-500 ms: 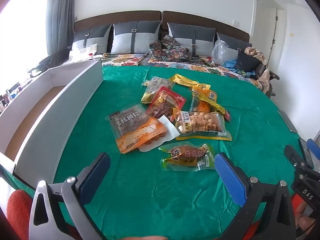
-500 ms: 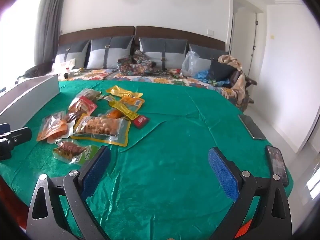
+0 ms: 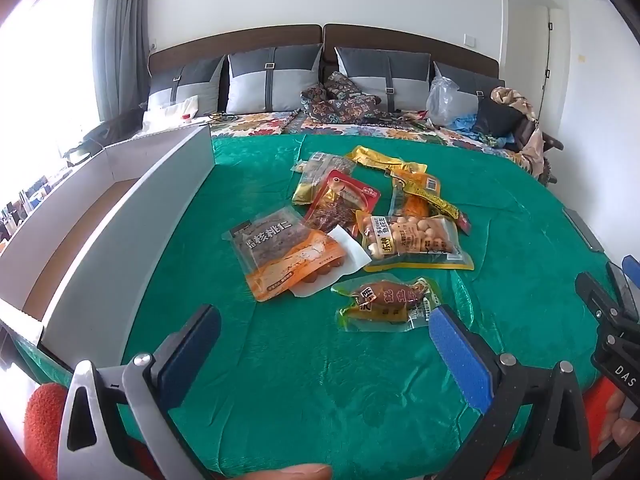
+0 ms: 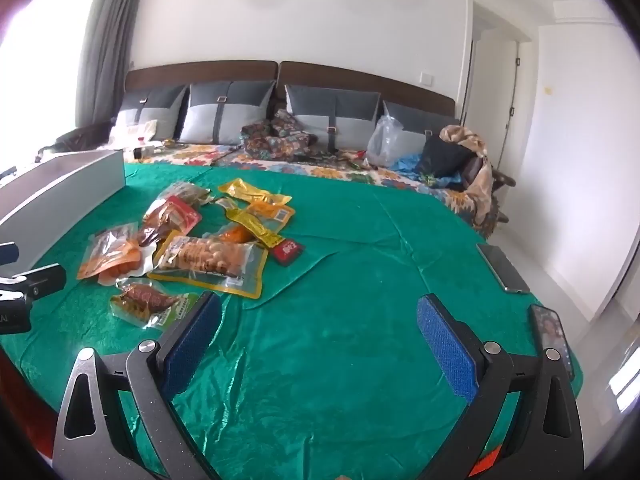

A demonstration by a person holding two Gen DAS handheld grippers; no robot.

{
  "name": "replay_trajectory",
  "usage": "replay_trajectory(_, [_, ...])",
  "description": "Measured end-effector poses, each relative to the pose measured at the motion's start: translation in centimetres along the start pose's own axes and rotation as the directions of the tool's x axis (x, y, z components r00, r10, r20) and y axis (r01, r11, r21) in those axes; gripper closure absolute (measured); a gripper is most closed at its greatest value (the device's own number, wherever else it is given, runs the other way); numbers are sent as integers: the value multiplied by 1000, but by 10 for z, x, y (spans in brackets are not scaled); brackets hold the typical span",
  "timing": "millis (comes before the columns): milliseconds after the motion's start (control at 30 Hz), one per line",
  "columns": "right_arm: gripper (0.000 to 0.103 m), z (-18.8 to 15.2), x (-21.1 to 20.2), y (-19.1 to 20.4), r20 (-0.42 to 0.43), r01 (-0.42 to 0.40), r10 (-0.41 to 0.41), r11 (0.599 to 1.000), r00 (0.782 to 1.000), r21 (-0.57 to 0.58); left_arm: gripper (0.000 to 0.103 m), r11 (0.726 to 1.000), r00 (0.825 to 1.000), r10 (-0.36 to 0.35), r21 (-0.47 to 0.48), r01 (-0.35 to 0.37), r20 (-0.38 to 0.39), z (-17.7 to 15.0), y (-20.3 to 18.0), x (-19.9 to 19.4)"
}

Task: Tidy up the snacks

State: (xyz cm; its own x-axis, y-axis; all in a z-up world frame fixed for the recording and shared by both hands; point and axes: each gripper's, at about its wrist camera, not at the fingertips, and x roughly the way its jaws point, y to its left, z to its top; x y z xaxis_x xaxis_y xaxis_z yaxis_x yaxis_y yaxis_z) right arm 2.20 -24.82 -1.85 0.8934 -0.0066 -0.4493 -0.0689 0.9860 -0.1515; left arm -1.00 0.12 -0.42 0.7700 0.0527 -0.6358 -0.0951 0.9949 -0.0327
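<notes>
Several snack packets lie in a loose pile on a green cloth [image 3: 312, 364]. Nearest me is a clear packet with a brown snack [image 3: 387, 299], also in the right wrist view [image 4: 149, 303]. Behind it lie a packet of pale round balls [image 3: 412, 240], an orange and grey walnut packet [image 3: 286, 254] and a red packet [image 3: 342, 202]. A long white box [image 3: 120, 224] stands open at the left. My left gripper [image 3: 324, 350] is open and empty, just short of the brown-snack packet. My right gripper [image 4: 320, 338] is open and empty over bare cloth, right of the pile.
Two phones [image 4: 502, 268] [image 4: 552, 334] lie at the cloth's right edge. Behind the cloth are grey pillows [image 3: 276, 78], folded patterned fabric [image 3: 340, 100], a plastic bag [image 3: 442, 100] and clothes. The right gripper shows at the left view's right edge [image 3: 612, 308].
Both views have shifted only slightly. The left gripper has edged a little toward the pile; both grippers stay open and empty.
</notes>
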Motion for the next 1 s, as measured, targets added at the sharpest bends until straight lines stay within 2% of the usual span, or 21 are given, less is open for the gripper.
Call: replay_trajectory(1000, [3,-7,11,6,-5,8,-8,1000,1000,-27,0,998,999,25,53,-23,-26,-12,-5,9])
